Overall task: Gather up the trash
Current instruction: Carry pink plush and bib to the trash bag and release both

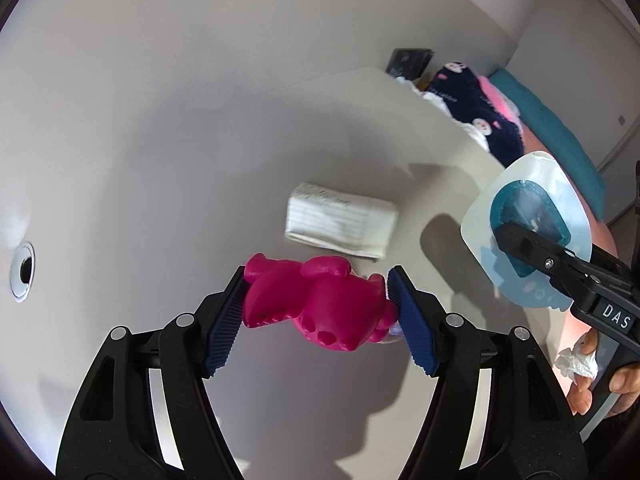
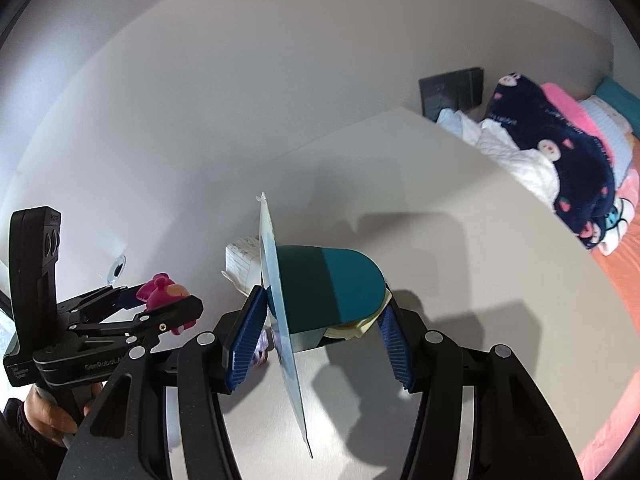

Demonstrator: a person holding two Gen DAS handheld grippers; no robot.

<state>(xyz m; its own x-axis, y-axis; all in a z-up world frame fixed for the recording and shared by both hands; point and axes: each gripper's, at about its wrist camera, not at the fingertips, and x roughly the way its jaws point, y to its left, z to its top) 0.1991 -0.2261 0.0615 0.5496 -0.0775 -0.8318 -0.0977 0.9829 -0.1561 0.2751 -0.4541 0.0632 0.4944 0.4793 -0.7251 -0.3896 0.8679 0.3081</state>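
My left gripper (image 1: 316, 308) is shut on a magenta plastic toy figure (image 1: 316, 304) and holds it above the white table (image 1: 200, 160). The same gripper and toy (image 2: 162, 288) show at the lower left of the right wrist view. My right gripper (image 2: 322, 320) is shut on a teal blister pack with a pale backing card (image 2: 332, 284), held upright above the table. That pack (image 1: 524, 232) shows at the right of the left wrist view, clamped by the right gripper's black fingers (image 1: 532, 248). A folded lined paper note (image 1: 340, 224) lies on the table behind the toy.
A round cable hole (image 1: 22, 276) sits in the table at the left. A bed with dark patterned, pink and teal bedding (image 2: 560, 148) lies past the table's right edge. A dark wall panel (image 2: 450, 88) is behind it. A crumpled tissue (image 1: 576, 362) is by the hand on the right gripper.
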